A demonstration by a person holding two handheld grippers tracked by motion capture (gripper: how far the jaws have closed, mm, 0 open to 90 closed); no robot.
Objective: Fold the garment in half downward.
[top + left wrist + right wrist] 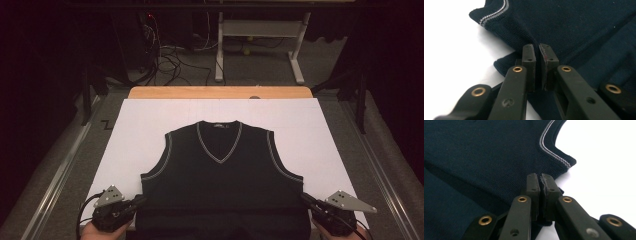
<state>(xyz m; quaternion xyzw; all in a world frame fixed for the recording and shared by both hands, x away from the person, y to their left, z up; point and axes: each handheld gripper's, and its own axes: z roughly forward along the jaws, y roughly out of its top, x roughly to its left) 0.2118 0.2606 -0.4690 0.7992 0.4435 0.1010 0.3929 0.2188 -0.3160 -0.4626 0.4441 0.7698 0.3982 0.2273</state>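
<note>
While both black tools (pixel 537 47) (pixel 539 177) pinch its ribbed side edges, the dark knit vest (pixel 222 170) lies flat.

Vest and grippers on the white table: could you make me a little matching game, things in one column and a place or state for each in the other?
Things:
1. vest
2. left gripper
3. right gripper
4. table

Places or states:
A. white sheet on top, wooden edge at the far end
B. shut at the vest's side edge at the left of the high view
C. dark, lying flat, pale striped trim at the V-neck
D. shut at the vest's side edge at the right of the high view

Pairs: 1-C, 2-B, 3-D, 4-A
</note>
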